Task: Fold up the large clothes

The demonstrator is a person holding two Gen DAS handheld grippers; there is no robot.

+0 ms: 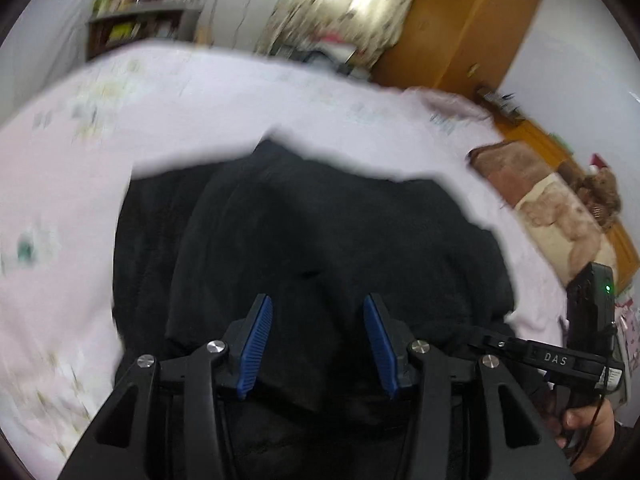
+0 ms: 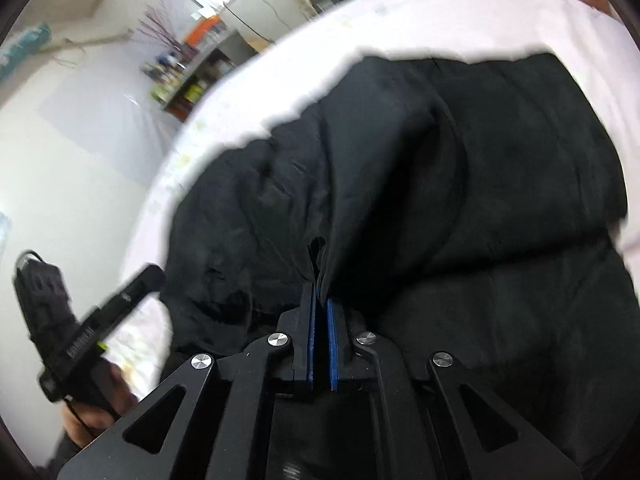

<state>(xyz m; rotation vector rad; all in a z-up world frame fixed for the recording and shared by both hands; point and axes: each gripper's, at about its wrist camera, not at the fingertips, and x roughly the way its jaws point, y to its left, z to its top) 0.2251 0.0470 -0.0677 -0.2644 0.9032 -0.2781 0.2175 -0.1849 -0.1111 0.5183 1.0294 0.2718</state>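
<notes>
We see a large black garment (image 1: 320, 248) lying on a bed with a pale pink sheet (image 1: 180, 112). It looks like a thick padded coat, folded over itself in bulky layers, and it takes most of the near part of the bed in both views.

Our left gripper (image 1: 318, 344) hangs just above the garment. Its two blue pads (image 1: 256, 348) stand wide apart, with only black cloth showing between them, and they hold nothing. We cannot tell if the tips touch the cloth.

Our right gripper (image 2: 321, 320) has its blue pads pressed close together, and a fold of the black garment (image 2: 440, 200) is pinched between them. The cloth rises from the tips as a narrow ridge with a small slit in it.

In the left wrist view, the right hand (image 1: 588, 428) appears at the lower right edge, holding its black handle. In the right wrist view, the left hand (image 2: 96, 408) appears at the lower left, also around a handle.

Farther on the bed, a brown and cream pillow (image 1: 540, 196) lies by the right side. Behind it stands a wooden wardrobe (image 1: 460, 20), and a shelf (image 1: 140, 28) with small things is at the far wall, rather blurred.
</notes>
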